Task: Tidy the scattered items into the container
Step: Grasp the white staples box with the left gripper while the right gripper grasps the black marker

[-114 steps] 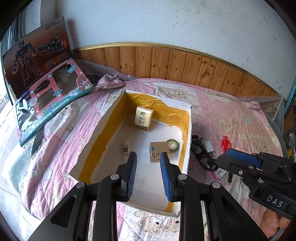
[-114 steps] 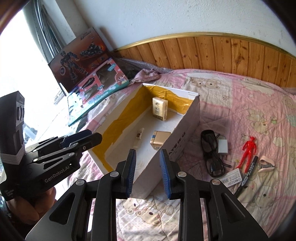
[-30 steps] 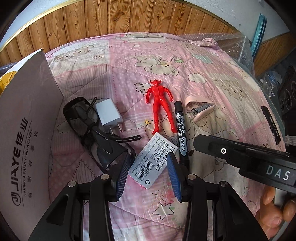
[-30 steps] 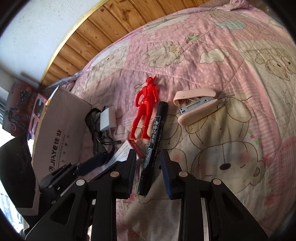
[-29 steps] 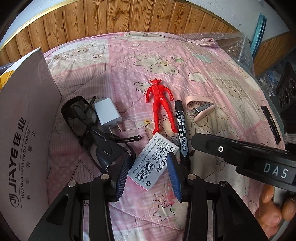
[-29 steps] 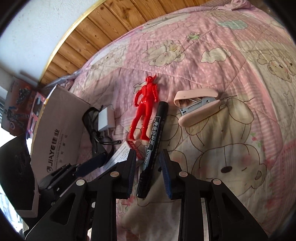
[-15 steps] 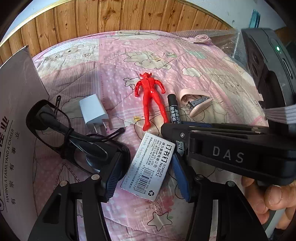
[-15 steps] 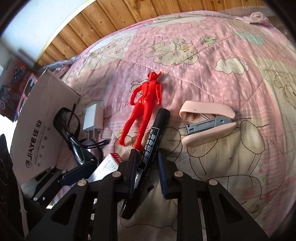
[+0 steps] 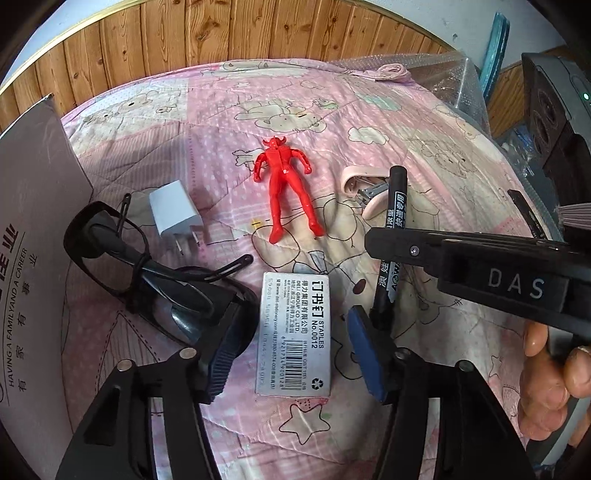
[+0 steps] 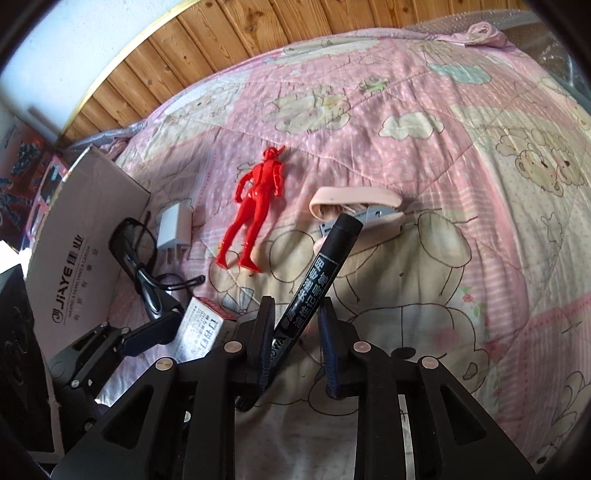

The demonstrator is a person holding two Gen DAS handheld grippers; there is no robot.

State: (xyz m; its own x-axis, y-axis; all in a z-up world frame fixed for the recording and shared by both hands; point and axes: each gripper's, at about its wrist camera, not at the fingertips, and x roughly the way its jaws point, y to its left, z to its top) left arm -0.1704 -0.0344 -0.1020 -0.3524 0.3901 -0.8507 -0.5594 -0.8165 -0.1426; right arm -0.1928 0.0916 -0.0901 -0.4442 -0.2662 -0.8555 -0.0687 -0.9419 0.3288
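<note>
A pink quilt with bear pictures covers the bed, under a wooden wall. The cardboard box stands at the left. The left gripper is wide open around the staples box. The right gripper grips the black marker, tilted above the stapler.

A pink quilt printed with cartoon bears fills the frame. Wood panelling runs along the top. Toy boxes stand at the far left.
</note>
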